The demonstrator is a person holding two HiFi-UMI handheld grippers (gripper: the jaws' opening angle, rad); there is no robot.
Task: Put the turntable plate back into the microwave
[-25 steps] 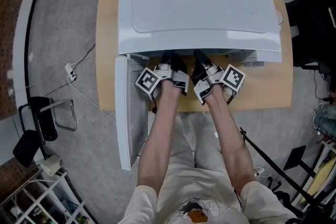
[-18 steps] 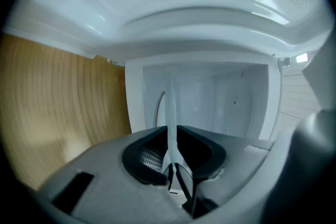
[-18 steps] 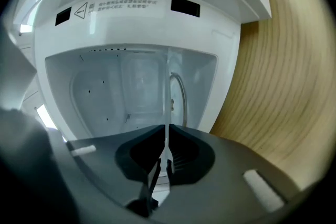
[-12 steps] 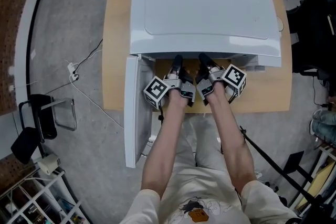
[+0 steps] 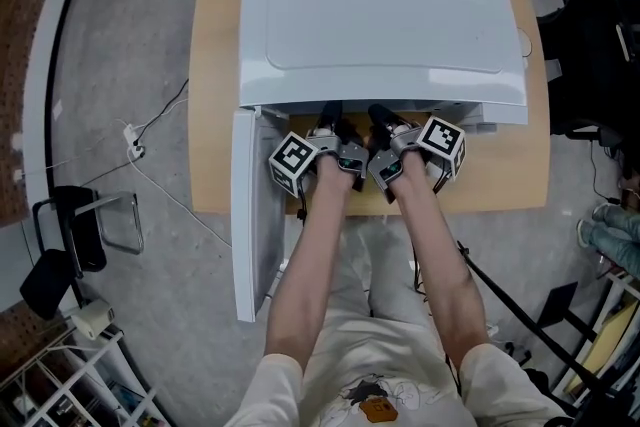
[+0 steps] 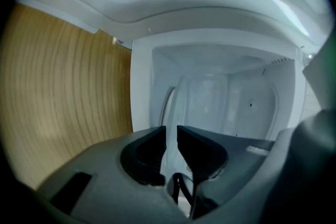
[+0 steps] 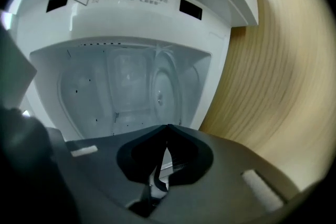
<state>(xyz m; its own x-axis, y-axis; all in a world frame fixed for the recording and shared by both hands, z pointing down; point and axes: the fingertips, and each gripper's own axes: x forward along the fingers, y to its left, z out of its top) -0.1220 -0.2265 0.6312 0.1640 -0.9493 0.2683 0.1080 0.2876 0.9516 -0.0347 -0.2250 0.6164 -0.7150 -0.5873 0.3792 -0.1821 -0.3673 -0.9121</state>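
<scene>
Glass first: held the turntable plate (image 7: 159,89) on edge inside the open cavity of the white microwave (image 5: 380,15), near rim gripped in the narrow gap of the left claw (image 6: 171,131). Had the right claw (image 7: 167,127) shut just beside, tips together on nothing. Left the door (image 5: 250,225) swung wide on the left, past the front edge of the wooden worktop (image 5: 500,175).

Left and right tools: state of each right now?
Left tool: closed on the glass turntable plate at its rim.
Right tool: closed, holding nothing.
</scene>
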